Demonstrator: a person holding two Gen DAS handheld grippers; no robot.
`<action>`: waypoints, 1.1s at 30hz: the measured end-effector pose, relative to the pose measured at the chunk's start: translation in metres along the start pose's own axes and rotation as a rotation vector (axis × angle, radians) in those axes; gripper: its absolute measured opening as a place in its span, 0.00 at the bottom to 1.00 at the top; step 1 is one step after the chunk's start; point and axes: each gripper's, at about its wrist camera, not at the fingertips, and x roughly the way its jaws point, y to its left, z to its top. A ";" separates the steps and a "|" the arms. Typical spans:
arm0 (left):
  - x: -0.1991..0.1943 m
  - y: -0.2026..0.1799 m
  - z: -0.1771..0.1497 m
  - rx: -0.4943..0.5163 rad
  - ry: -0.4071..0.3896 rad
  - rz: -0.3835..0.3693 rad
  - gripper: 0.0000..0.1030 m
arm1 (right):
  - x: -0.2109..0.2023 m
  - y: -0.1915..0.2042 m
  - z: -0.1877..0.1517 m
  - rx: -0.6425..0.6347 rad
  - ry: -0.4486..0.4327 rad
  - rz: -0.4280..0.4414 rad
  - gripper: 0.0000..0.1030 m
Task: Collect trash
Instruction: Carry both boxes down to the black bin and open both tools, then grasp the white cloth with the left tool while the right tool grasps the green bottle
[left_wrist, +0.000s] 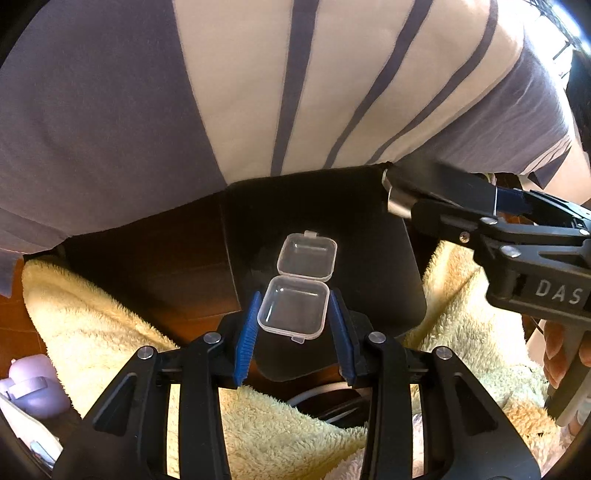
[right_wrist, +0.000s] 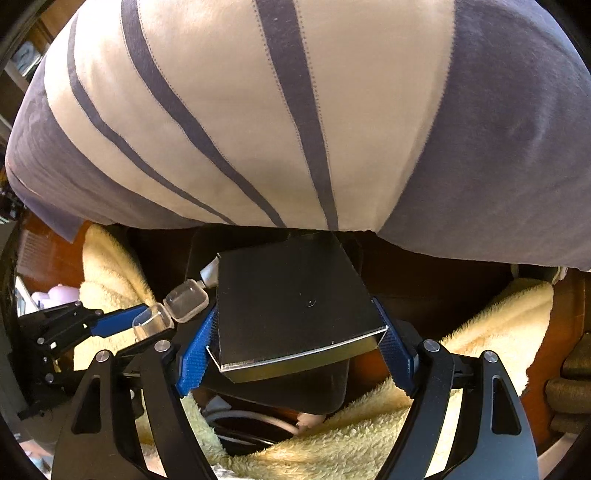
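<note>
left tongs (left_wrist: 293, 328) gripping clear case (left_wrist: 293, 312), right tongs (right_wrist: 295, 350) gripping black box (right_wrist: 295, 306)

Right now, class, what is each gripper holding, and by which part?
The left gripper holds the open clear hinged box by the two sides of one half. The right gripper holds the dark flat box by its two side edges.

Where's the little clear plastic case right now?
The clear case, lid open, sits between the left gripper's blue pads, beside the black box in the right gripper.
</note>
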 end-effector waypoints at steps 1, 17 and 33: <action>0.002 0.000 0.000 -0.003 0.004 0.001 0.39 | 0.001 0.000 0.000 0.002 -0.003 -0.003 0.83; -0.058 0.006 -0.005 -0.021 -0.154 0.083 0.66 | -0.052 -0.012 -0.004 0.020 -0.152 -0.044 0.85; -0.153 -0.004 0.016 0.022 -0.426 0.199 0.75 | -0.152 -0.030 0.022 0.034 -0.437 -0.117 0.88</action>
